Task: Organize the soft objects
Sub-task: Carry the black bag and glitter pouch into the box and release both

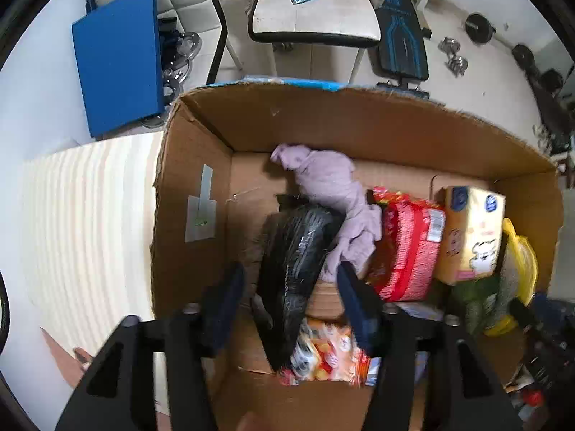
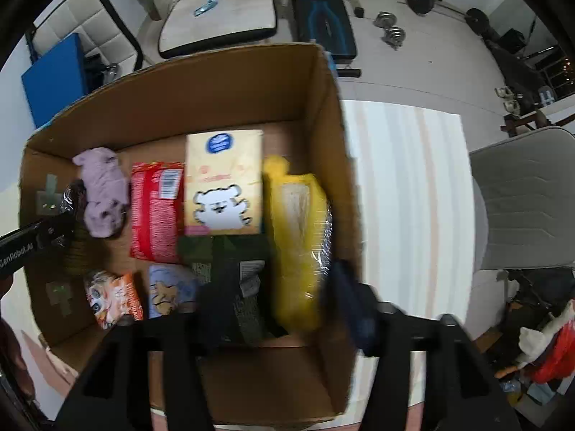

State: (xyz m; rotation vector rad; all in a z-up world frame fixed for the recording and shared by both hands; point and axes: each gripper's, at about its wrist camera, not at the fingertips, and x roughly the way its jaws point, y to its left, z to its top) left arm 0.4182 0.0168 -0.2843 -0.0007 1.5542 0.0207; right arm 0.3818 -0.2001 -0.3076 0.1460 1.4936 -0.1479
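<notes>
Hovering: both grippers spread over cardboard box (image 2: 323, 115); floor bare nr left wall.

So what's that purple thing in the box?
The purple cloth looks like soft, crumpled fabric, pale lilac, bunched into a long lump with a knotted end toward the far wall of the box. It lies on the box floor, beside the red packet, and drapes against the black bundle. Neither gripper touches it.
</notes>
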